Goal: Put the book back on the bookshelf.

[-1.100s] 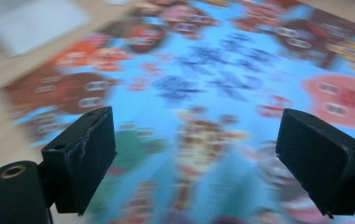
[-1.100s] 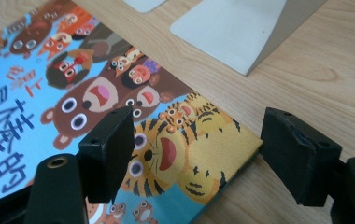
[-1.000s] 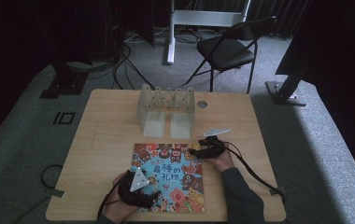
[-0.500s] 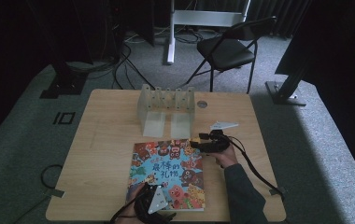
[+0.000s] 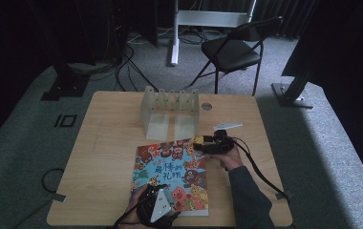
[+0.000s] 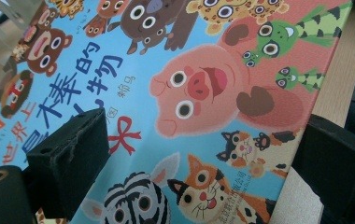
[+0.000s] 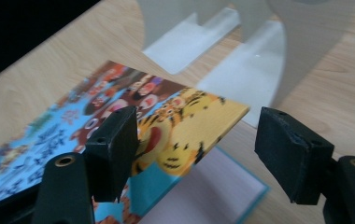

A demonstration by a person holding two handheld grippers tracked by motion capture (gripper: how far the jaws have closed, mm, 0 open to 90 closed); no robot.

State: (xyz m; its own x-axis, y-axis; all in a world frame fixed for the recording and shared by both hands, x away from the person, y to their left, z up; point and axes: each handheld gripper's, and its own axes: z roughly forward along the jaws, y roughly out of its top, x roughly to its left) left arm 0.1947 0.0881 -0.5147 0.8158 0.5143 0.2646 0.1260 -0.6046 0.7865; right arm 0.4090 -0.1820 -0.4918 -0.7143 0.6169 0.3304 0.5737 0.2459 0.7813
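We see a picture book (image 5: 171, 179) lying on the wooden table (image 5: 103, 157), toward the table's five o'clock as the high view shows it, its bright cover crowded with cartoon animals and blue lettering. The left gripper (image 5: 159, 210) sits at the book's six o'clock edge, held in the person's left hand (image 5: 135, 210). In the left gripper view we look along its two black jaws, which stand wide apart over the cover (a pink pig and an orange cat show between them), one jaw over the printed cover and the other at the book's edge, where the bare wood begins. Its pads press on nothing that we can make out.

The right gripper (image 5: 199, 144) is at the book's one o'clock corner, held by the right hand (image 5: 227, 160). In the right gripper view the cover (image 7: 185, 121) is lifted at that corner, and a pale inner page (image 7: 213, 196) shows beneath it. The raised corner lies between the jaws, which are spread wide; we cannot tell whether the nearer pad touches it, and the far pad stands clear.

At the table's twelve o'clock stands a clear plastic rack (image 5: 170, 110), just beyond the book and apart from it.
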